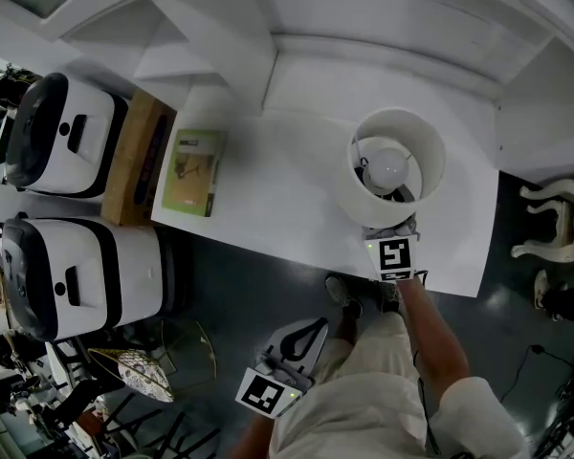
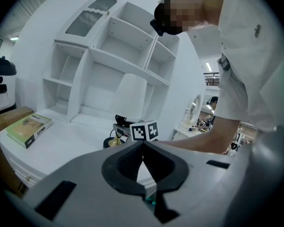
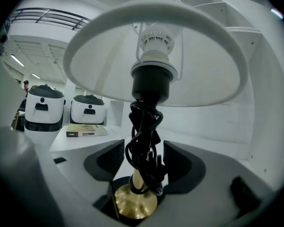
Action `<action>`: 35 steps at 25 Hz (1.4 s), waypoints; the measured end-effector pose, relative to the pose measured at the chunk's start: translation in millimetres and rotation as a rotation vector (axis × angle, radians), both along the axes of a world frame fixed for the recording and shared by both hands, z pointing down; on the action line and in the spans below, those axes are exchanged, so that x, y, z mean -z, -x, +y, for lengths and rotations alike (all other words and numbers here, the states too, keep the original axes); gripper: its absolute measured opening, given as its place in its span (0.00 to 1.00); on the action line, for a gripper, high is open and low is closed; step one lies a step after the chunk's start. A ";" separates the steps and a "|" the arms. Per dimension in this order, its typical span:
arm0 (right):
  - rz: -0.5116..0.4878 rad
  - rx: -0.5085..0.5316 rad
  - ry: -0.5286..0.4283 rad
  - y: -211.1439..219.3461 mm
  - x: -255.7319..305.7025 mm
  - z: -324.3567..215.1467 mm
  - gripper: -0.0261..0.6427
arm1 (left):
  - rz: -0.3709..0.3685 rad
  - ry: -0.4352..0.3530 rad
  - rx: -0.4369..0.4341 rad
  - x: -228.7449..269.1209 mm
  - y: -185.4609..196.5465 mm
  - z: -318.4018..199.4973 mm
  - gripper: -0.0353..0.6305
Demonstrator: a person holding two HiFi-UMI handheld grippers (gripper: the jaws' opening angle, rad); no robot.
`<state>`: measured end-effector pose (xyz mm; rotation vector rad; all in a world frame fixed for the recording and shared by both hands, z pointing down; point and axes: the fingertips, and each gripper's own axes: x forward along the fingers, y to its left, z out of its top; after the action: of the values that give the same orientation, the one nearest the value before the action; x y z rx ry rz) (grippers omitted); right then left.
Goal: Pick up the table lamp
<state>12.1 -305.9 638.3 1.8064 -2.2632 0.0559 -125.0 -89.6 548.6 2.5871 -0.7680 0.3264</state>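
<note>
1. Head view: the table lamp [image 1: 398, 165] stands near the front right corner of the white table [image 1: 287, 175]. Seen from straight above, its shade hides the stem and foot. The right gripper [image 1: 392, 237] is pushed in low under the shade's near rim, probably because the stem is the only part narrow enough to grasp. Its jaws are out of sight here. The left gripper [image 1: 311, 333] hangs off the table by the person's leg, and I judge it idle.
2. Left gripper view: the jaws are closed tip to tip with nothing between them. Beyond them the lamp's foot [image 2: 112, 140] shows, while the white shade melts into the white shelves [image 2: 128, 46] and is hard to outline.
3. Right gripper view: the jaws stand apart on either side of the brass stem [image 3: 137, 183], which has a black cord [image 3: 144, 141] wound round it. A sliver of gap shows on each side, so nothing is clamped yet. The gripper's body cuts off part of the foot.
</note>
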 end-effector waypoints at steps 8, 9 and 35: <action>-0.035 0.026 -0.036 1.7 4.7 -7.0 0.36 | -0.012 -0.004 0.019 -0.4 5.8 -0.6 0.07; -0.035 0.024 -0.038 1.9 4.6 -6.9 0.36 | -0.014 -0.005 0.018 -1.0 5.6 0.0 0.07; -0.039 0.012 -0.031 3.2 20.9 -0.6 0.28 | 0.000 -0.009 0.004 -1.8 0.1 2.7 0.07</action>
<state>9.0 -306.5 617.4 1.8217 -2.3139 0.0541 -125.2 -86.9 550.4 2.5934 -0.7764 0.3219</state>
